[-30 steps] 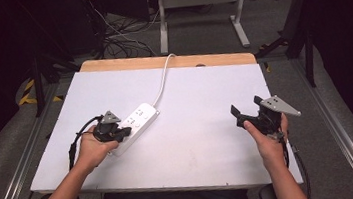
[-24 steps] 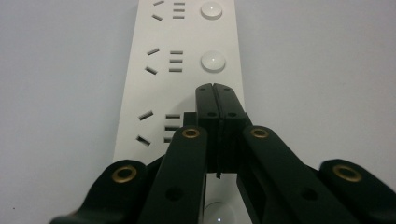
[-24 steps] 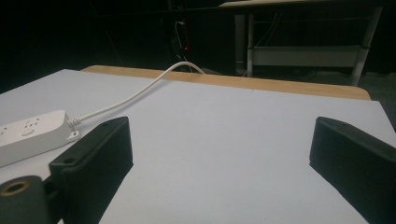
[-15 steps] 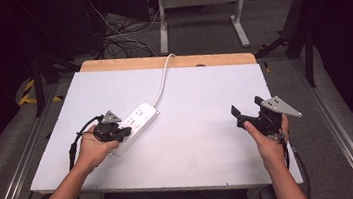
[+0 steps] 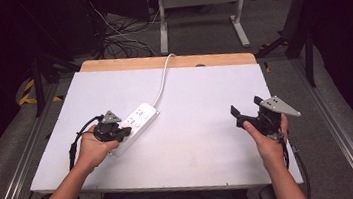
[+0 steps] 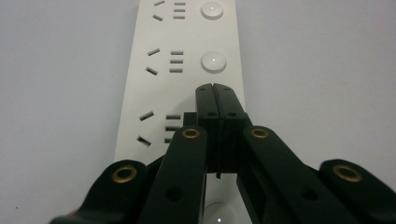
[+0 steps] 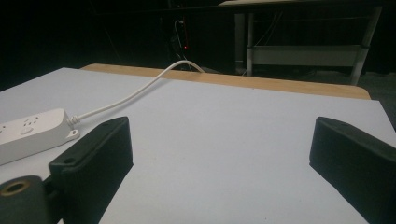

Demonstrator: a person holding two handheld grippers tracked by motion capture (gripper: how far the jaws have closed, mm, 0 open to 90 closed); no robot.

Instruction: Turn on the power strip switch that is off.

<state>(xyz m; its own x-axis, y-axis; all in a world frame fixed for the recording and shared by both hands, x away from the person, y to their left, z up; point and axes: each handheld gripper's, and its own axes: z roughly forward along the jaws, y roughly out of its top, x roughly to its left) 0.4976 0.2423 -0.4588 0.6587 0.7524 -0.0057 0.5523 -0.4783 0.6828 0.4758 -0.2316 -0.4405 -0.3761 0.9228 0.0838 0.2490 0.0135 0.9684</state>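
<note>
While the left gripper (image 5: pixel 118 133) sits with its jaws pressed flat together, holding nothing between them, its closed tip rests over the near end of the long white plastic power strip (image 5: pixel 135 126), right by one of the strip's round push buttons (image 6: pixel 213 61). In the left gripper view those closed jaws line up along the button row, with the slotted sockets just beside them. Whether the tip actually touches the casing, I cannot tell.

Relative to that power strip, the white tabletop (image 5: pixel 205 106) spreads out underneath, and the strip's white round cable (image 5: pixel 163 79) runs off its far end and over the wooden back edge of the table (image 5: pixel 170 61). Well away from the strip, off toward the person's right, the right gripper (image 5: pixel 249 114) hangs above the table with its jaws spread wide and empty; the right gripper view shows bare tabletop between them and the strip at the far left.

By my read, the strip is a rigid, light, hard-shelled body with a smooth, rather slippery top, so a downward press on a button could skid it or tip its end. The sensible hold would be across its narrow width at the long sides, clear of buttons and sockets. Expect the stiff cable to tug back if the strip is dragged away from it.
</note>
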